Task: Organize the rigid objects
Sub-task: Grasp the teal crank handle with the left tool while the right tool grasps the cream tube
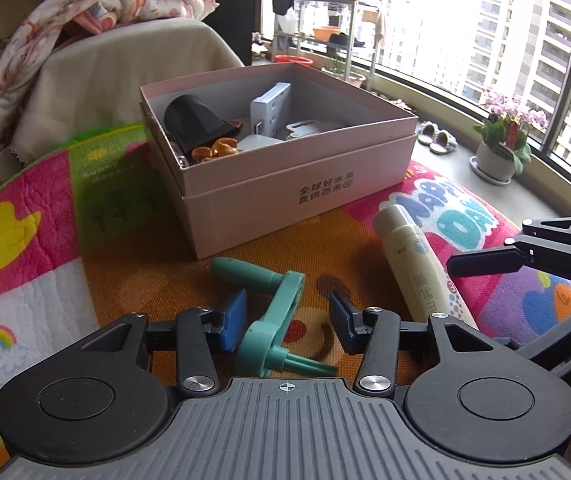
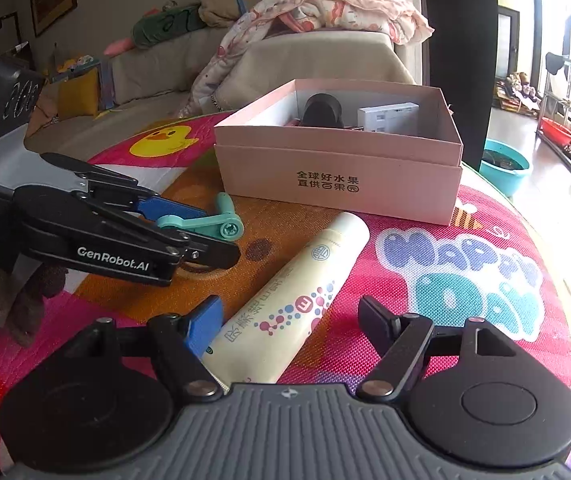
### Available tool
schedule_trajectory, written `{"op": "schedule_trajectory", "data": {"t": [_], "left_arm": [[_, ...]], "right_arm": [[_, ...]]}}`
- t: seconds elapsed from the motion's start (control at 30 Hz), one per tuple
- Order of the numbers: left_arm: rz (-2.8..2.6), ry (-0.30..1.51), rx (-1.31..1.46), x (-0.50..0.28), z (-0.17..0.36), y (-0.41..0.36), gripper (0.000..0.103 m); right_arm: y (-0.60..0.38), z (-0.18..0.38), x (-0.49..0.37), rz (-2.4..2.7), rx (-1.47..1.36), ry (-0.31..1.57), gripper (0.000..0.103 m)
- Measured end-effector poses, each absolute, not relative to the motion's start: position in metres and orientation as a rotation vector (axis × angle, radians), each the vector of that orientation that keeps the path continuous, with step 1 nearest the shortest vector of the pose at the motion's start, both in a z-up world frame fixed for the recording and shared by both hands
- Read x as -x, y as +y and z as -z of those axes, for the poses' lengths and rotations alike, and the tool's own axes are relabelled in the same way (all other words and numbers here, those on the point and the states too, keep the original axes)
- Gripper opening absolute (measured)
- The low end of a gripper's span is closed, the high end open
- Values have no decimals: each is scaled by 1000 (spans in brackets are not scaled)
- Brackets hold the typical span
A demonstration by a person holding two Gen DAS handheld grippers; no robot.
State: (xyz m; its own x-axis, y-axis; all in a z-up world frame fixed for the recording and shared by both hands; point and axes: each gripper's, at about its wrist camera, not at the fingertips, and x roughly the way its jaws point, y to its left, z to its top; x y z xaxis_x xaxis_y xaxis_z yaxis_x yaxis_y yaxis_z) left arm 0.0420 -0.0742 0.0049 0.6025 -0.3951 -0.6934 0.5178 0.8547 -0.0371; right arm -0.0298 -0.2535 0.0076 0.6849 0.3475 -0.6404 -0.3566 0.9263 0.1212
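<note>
Play mat (image 2: pixel 425 280): cream tube (image 2: pixel 293 296) lies diagonal, cap toward pink box (image 2: pixel 337 184) (2 grippers spread wide, empty).

The box (image 1: pixel 285 184) blocks the way ahead; bare mat (image 2: pixel 425 280) lies free right of the tube (image 2: pixel 285 300).

Play mat (image 1: pixel 25 280) carries everything: bright patchwork, duck print at left, rainbow patch near the bottom left corner, "HAPPY DAY" lettering at right. Pink box (image 1: pixel 285 196) sits on it toward the far side (open top, printed text on front wall). Teal crank (image 1: pixel 273 312) lies on the orange patch just in front of the box. Cream tube (image 1: pixel 417 268) lies right of the crank, cap end toward the box, not touching it.
</note>
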Motion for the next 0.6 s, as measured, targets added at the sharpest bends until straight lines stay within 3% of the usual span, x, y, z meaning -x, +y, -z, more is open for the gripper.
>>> {"op": "schedule_trajectory", "data": {"t": [0.07, 0.2, 0.6], "left_arm": [[517, 750, -179, -44, -5, -75, 35], [519, 743, -161, -37, -4, -65, 20], [470, 738, -128, 29, -5, -49, 18]], "right_arm": [[-253, -8, 30, -393, 15, 714, 75], [-254, -8, 30, -393, 15, 714, 75], [-251, -11, 3, -279, -69, 739, 75]]}}
